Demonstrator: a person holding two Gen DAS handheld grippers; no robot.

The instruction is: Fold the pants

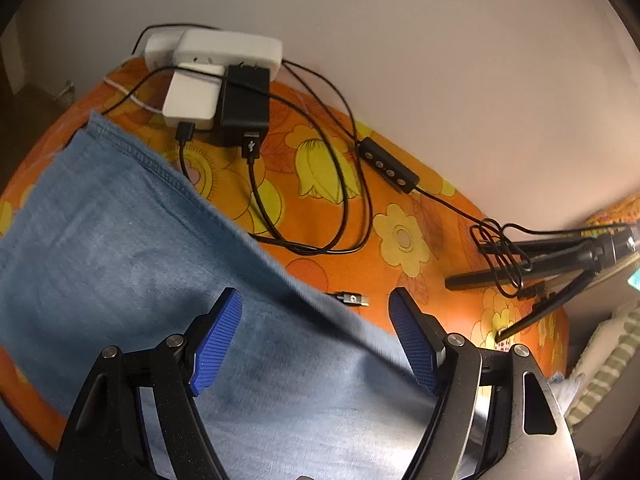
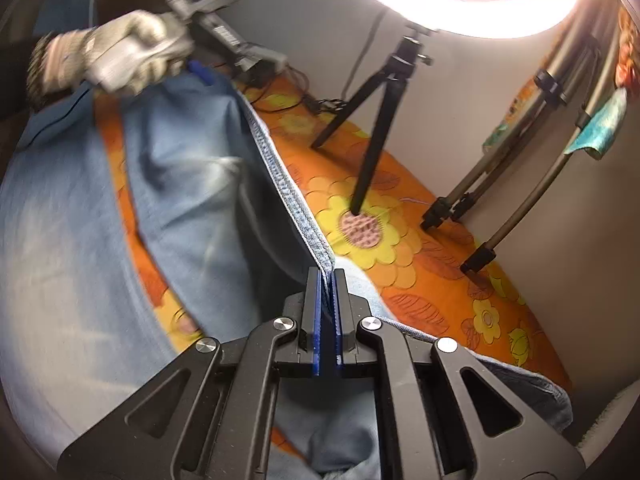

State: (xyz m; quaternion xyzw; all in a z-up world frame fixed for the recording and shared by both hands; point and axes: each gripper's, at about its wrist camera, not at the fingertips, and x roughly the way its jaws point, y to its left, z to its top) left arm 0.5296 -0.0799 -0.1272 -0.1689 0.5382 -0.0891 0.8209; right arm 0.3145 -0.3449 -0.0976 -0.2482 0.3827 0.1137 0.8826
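Denim fills most of what I see — the light blue jeans (image 2: 188, 184) lie spread over an orange cloth with yellow flowers (image 2: 420, 276), one leg running away from my right gripper (image 2: 328, 280) towards the far end of the surface. My right gripper has its blue pads pressed together on the stitched hem of that leg, the fabric pinched right at the fingertips and the hem edge rising in a taut line straight ahead of them. Far ahead and to the left, a gloved hand (image 2: 124, 56) carries my left gripper over the other end of the leg, though that part is blurred. Ahead and to the right of the right gripper stands a small black tripod (image 2: 376, 120) under a glowing ring light (image 2: 460, 12), with the legs of a larger grey stand (image 2: 480, 184) further right. Through the left wrist camera, my left gripper (image 1: 316, 304) stands spread wide with nothing between its blue pads (image 1: 218, 340); the jeans (image 1: 132, 252) lie directly below and to the left of it. Just ahead of its right finger a small black USB plug (image 1: 352, 299) rests on the cloth (image 1: 400, 220), and further ahead looping black cables (image 1: 312, 208) run to a white power strip (image 1: 228, 50) holding a white adapter (image 1: 192, 98) and a black one (image 1: 244, 104).
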